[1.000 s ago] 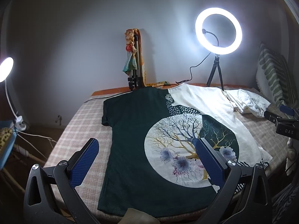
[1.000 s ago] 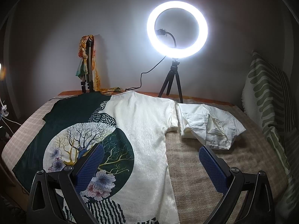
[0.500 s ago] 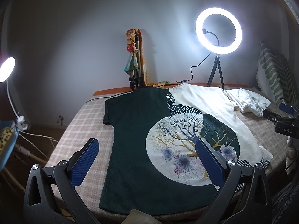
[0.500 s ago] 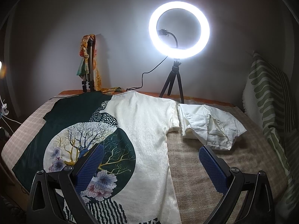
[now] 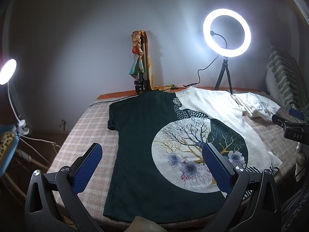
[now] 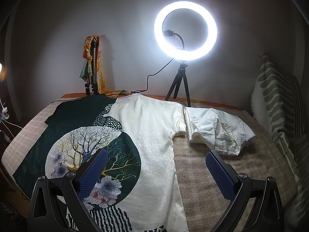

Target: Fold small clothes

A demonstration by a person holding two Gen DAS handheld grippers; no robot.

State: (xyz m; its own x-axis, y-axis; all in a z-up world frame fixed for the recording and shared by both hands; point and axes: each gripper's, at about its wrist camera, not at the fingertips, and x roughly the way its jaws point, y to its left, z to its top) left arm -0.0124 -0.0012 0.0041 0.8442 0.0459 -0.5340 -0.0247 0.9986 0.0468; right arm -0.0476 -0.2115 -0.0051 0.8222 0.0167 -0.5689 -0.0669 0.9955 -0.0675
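A T-shirt (image 5: 146,135), half dark green and half cream with a round tree print, lies spread flat on the bed. It also shows in the right wrist view (image 6: 150,135). A folded white garment (image 6: 218,129) lies right of it, also in the left wrist view (image 5: 256,106). My left gripper (image 5: 151,152) is open and empty, hovering above the shirt's lower part. My right gripper (image 6: 156,160) is open and empty above the shirt's cream side; it shows at the right edge of the left wrist view (image 5: 293,121).
A lit ring light (image 6: 185,31) on a small tripod stands at the bed's far edge. A folded tripod with a scarf (image 6: 92,67) leans on the wall. A striped cushion (image 6: 278,100) stands at right. A clamp lamp (image 5: 7,71) is at left. The checked blanket (image 5: 90,127) covers the bed.
Both grippers have drifted slightly, so the shirt sits a little further right in each view. Both stay open and empty; the clothes have not moved.
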